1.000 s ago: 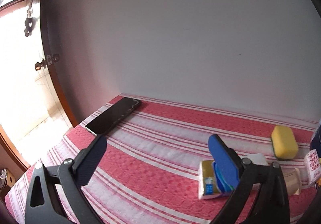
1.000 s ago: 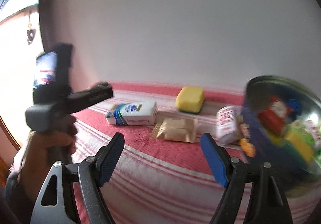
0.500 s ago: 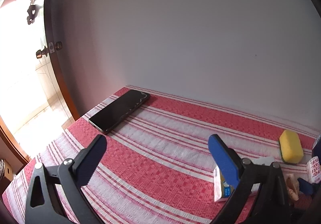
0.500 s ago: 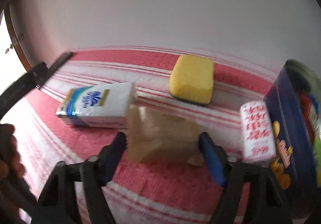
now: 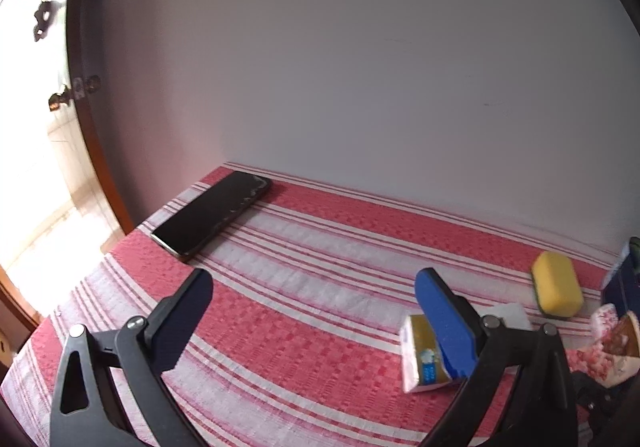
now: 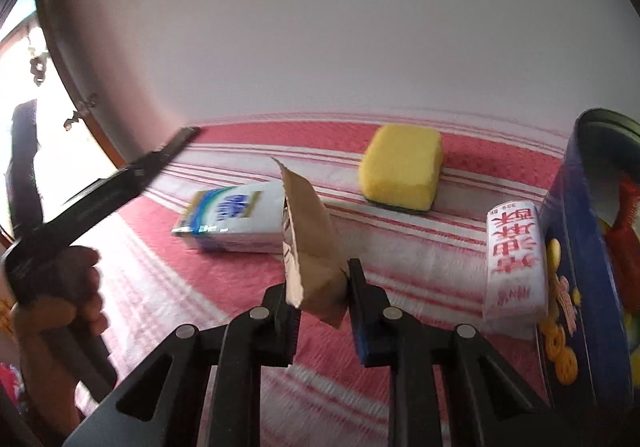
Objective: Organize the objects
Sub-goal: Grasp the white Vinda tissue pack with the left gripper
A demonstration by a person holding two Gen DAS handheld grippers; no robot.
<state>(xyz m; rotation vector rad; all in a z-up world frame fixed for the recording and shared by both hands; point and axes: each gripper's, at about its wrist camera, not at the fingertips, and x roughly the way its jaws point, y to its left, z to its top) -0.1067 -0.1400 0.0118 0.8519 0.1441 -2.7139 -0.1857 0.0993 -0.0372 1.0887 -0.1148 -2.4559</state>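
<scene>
— Since we want the loose things gathered into the blue tin (image 6: 576,247) at the right edge, we have the right gripper (image 6: 320,299) clamped on the brown paper packet (image 6: 310,243), its jaws nearly together with only the packet between them, and the packet stands up clear of the striped cloth (image 6: 200,307).

— And our left gripper (image 5: 312,311)?

— It hangs idle over the cloth, jaws spread wide with nothing between them, well short of the black phone (image 5: 212,215) at the far left. We judge it is keeping out of the way.

— What is left on the cloth?

— We see the tissue pack (image 6: 232,219) just behind the packet, the yellow sponge (image 6: 400,167) farther back, and the white roll with red print (image 6: 514,255) leaning beside the tin.

— What changed from half a second ago?

— Then the packet lay flat between our open right jaws; now they have closed and it is tipped on end and lifted. Our left view has drifted only a little, and the phone and sponge have stayed put.
</scene>
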